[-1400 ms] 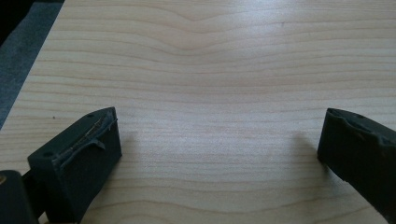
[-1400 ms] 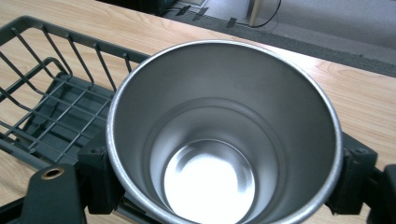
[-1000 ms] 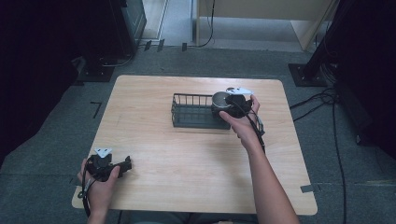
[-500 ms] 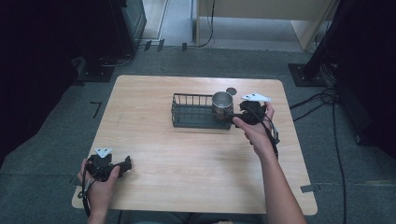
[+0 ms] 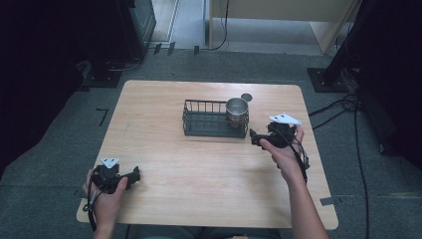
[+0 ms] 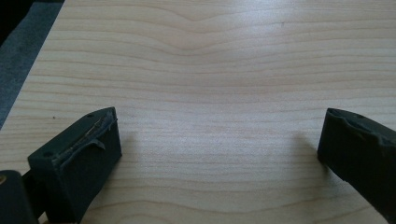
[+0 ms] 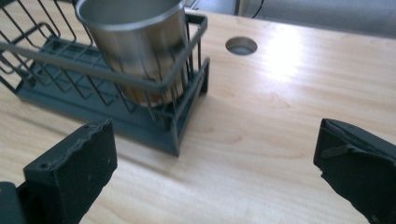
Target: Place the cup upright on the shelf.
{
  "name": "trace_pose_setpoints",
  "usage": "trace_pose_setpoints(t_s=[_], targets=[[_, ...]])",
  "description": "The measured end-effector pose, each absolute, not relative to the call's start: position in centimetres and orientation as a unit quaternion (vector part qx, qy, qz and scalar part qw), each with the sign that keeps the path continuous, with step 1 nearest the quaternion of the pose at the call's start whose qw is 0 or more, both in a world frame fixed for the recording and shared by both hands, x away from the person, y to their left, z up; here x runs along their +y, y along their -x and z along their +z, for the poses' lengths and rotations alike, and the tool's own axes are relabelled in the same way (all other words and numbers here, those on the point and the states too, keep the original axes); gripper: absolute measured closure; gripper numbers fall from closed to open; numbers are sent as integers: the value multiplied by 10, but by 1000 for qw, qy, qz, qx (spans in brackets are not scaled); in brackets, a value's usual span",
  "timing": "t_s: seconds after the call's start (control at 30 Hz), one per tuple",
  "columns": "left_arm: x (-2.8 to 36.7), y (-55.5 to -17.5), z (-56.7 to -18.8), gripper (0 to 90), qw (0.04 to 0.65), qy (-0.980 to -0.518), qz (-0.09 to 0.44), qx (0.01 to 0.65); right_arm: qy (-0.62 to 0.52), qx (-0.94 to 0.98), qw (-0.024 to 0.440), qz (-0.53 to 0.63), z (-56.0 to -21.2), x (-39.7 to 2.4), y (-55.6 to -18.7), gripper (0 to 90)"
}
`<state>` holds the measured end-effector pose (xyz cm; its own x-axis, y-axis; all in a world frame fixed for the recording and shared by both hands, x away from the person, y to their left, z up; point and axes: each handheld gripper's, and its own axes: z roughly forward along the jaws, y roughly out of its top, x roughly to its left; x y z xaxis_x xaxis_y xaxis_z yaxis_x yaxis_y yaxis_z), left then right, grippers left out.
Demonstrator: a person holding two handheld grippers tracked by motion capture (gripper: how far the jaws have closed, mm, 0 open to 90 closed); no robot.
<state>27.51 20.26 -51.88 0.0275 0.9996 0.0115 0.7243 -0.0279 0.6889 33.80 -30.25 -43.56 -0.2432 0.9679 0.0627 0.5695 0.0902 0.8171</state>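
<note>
A steel cup (image 5: 237,110) (image 7: 135,42) stands upright in the right end of a dark wire basket (image 5: 209,122) (image 7: 56,79) at the middle of the wooden table (image 5: 199,169). My right gripper (image 5: 255,137) (image 7: 210,163) hovers just right of the basket's front corner, jaws wide apart with nothing between them. At the table's front left corner my left gripper (image 5: 133,175) (image 6: 219,149) rests low over bare wood, open and empty.
A round cable hole (image 5: 246,97) (image 7: 241,45) lies in the tabletop behind the basket. Dark equipment and cables (image 5: 343,107) stand on the grey floor around the table. Bare wood spans the space between the two grippers.
My right gripper has let go of the steel cup in the basket and drawn back to the right and toward me. The left gripper has stayed put.
</note>
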Motion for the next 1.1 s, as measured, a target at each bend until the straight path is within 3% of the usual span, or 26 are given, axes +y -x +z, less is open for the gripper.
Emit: trace_pose_setpoints(t_s=[1.1], targets=[[202, -276, -519, 0, 262, -667, 262, 647, -620, 664, 262, 324, -504, -373, -261, 0]])
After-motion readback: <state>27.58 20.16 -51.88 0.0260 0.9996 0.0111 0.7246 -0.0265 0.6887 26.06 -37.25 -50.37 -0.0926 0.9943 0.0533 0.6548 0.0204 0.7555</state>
